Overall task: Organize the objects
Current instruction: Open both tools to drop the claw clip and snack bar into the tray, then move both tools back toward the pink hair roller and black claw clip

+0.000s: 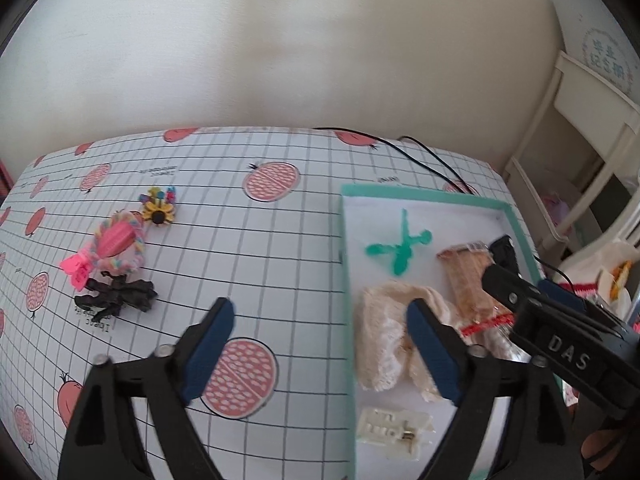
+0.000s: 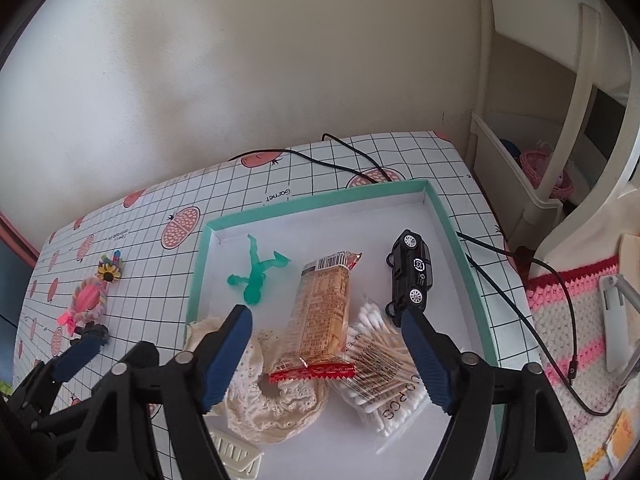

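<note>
A teal-rimmed white box (image 2: 206, 248) (image 1: 345, 264) lies on the gridded table. Inside it are a green plastic figure (image 2: 256, 276) (image 1: 396, 250), a snack packet (image 2: 322, 312) (image 1: 470, 280), a black toy car (image 2: 412, 274), a bag of cotton swabs (image 2: 380, 372), a cream lace scrunchie (image 2: 276, 396) (image 1: 384, 336) and a white hair clip (image 1: 394, 432) (image 2: 236, 454). Left of the box lie a pink hair tie (image 1: 116, 248) (image 2: 86, 300), a sunflower clip (image 1: 159, 206) (image 2: 109, 270) and a black bow (image 1: 116, 296). My left gripper (image 1: 320, 344) is open over the box's left rim. My right gripper (image 2: 328, 356) is open above the snack packet.
A black cable (image 2: 352, 164) runs across the table's far edge and down its right side. A white shelf unit (image 2: 532, 152) stands to the right, with a crocheted pink and white cloth (image 2: 576, 320) below it. A plain wall rises behind the table.
</note>
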Tool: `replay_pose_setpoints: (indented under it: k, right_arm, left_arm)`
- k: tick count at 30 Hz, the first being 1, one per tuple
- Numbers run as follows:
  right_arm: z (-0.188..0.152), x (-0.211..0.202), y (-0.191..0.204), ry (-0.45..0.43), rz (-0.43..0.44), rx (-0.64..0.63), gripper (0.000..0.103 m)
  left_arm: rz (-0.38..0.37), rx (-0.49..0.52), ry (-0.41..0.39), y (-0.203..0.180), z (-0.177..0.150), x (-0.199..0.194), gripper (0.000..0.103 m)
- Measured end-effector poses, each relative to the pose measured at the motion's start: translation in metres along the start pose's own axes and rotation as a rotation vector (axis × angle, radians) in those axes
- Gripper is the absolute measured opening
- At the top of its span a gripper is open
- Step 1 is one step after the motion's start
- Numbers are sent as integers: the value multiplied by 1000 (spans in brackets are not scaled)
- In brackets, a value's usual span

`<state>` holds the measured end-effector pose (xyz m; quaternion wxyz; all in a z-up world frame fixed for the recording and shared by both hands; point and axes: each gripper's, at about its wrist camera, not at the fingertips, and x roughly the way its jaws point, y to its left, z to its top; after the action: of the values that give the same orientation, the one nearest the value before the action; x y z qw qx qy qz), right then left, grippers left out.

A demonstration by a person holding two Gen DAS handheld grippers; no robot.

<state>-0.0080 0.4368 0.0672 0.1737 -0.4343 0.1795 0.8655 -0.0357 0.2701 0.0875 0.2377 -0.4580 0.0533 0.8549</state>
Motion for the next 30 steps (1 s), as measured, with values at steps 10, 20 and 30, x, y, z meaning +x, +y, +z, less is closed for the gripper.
replay_pose_setpoints:
  k: [10,20,30]
  right_arm:
    - [0,6,-3,-17,-17,16,103]
    - [0,10,-1,-12,-20,21,103]
    - [8,-18,19,-73,-9,-3,103]
  left_arm:
    - [59,-59,-22,14,1,6,103]
    - [77,-94,-35,20,3,6,103]
    - [81,-124,-95,54,17,-19,103]
